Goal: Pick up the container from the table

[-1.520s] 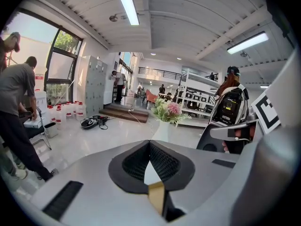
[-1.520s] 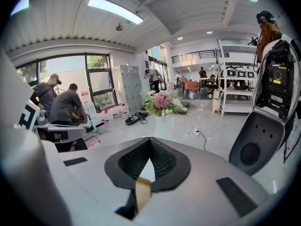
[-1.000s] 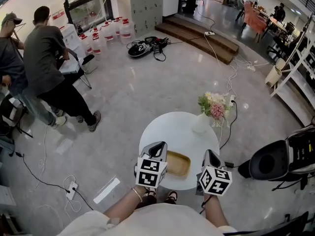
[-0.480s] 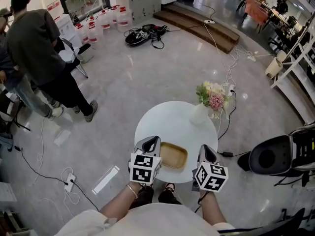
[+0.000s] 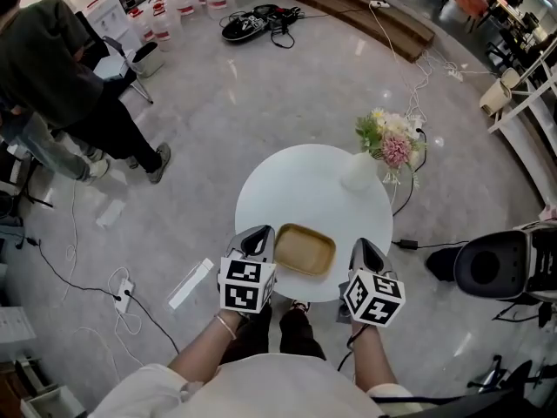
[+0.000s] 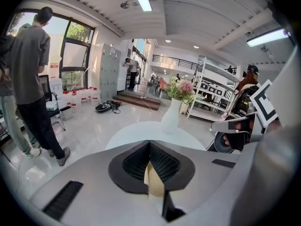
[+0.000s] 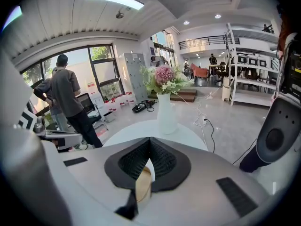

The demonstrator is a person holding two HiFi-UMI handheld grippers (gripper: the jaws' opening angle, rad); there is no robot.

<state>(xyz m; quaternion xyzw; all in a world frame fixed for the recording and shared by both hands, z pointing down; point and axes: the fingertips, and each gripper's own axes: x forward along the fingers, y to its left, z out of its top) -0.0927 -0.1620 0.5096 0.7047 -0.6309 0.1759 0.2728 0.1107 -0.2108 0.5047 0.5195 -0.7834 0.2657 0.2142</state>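
The left gripper (image 6: 149,145) and right gripper (image 7: 150,141) each have their jaws pressed together at the tips, holding nothing. Through the gap below each pair, only 1 tan sliver of the container (image 5: 305,249) shows. In the head view it lies on the round white table (image 5: 305,177) between the 2 grippers, near the front edge.
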